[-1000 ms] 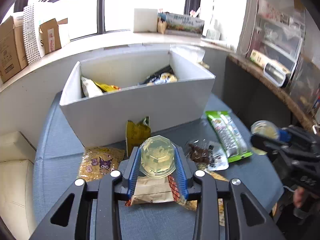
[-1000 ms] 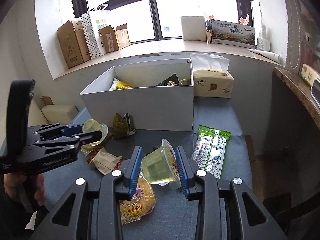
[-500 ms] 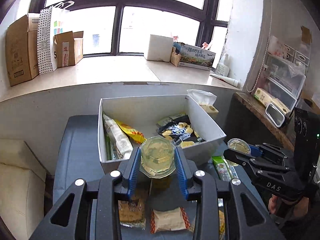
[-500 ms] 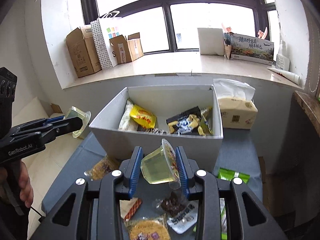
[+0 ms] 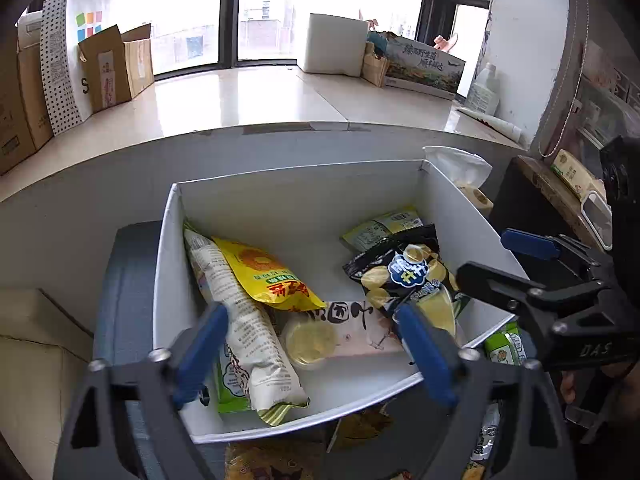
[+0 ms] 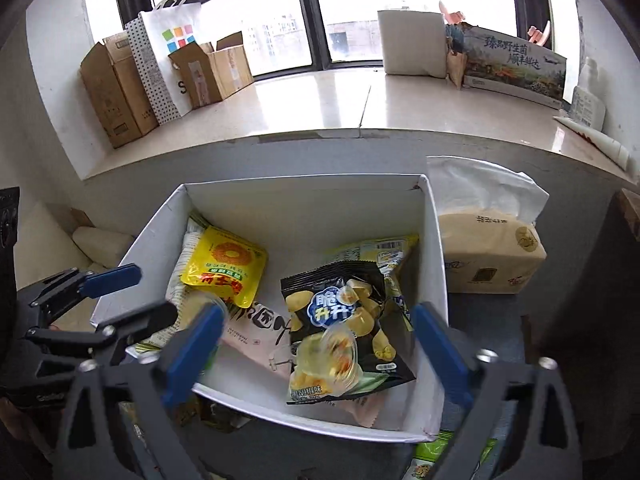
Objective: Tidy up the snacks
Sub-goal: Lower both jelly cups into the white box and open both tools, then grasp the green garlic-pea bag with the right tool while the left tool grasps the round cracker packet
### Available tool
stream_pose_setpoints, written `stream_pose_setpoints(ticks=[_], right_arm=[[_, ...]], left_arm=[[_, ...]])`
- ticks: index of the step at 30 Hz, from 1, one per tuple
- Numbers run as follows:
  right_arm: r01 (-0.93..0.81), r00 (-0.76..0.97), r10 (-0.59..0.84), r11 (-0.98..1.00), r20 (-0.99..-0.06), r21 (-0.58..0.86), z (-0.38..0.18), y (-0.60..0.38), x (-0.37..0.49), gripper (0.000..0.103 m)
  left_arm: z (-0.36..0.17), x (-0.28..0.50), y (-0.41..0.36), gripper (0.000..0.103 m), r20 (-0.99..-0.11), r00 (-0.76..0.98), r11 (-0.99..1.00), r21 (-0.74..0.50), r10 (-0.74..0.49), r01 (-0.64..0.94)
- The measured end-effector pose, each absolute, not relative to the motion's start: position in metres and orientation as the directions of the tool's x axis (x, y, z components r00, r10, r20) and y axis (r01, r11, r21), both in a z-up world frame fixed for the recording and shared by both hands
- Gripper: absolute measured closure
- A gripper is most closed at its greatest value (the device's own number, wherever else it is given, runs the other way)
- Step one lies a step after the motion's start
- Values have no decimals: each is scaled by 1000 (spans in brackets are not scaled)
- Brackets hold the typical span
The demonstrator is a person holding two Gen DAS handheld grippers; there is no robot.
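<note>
The white box (image 5: 300, 200) holds a yellow bag (image 5: 268, 276), a black chip bag (image 5: 404, 272), a long white packet (image 5: 244, 320) and a pink packet (image 5: 352, 332). My left gripper (image 5: 311, 312) hangs over the box, its jaws opening wide. A jelly cup (image 5: 308, 342) lies below them on the pink packet, touched by neither pad. My right gripper (image 6: 318, 312) is also above the box (image 6: 304, 208), jaws opening. A second jelly cup (image 6: 326, 356), blurred, is on the black chip bag (image 6: 340, 304). Each gripper shows in the other's view: right (image 5: 482, 254), left (image 6: 158, 292).
A tissue pack (image 6: 488, 252) stands right of the box. Cardboard boxes (image 6: 120, 88) and a paper bag line the windowsill behind. More snack packets (image 5: 272, 464) lie on the blue table in front of the box, with a green packet (image 5: 504, 348) at the right.
Both grippers moved forward from the table to above the box. Each was shut on a jelly cup; both jaws have sprung wide and the cups have dropped into the box.
</note>
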State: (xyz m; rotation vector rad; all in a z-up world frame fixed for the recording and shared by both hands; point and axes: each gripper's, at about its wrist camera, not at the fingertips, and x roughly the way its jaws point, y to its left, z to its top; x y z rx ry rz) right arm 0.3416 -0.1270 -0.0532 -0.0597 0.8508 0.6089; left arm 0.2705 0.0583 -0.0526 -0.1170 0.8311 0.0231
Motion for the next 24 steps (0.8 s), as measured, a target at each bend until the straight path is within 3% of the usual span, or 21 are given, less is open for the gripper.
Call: stream_pose_setpoints(ticks=[5,16,24], right_arm=[[-500,531,487,841,-693,208,-47,-148,336,0],[-549,526,556,800,-643,242,-20,-180,277,0],[-614,434,591,746,-680,258,-61,-190,181,0]], left_arm=[[-45,257,71,0,-717,696,986,-146,-48,-83],[-18,193,64,0,-678,734,993,-111,-42,-45],[-20,102,49,0,-637,770,991,-120,-32,-58]])
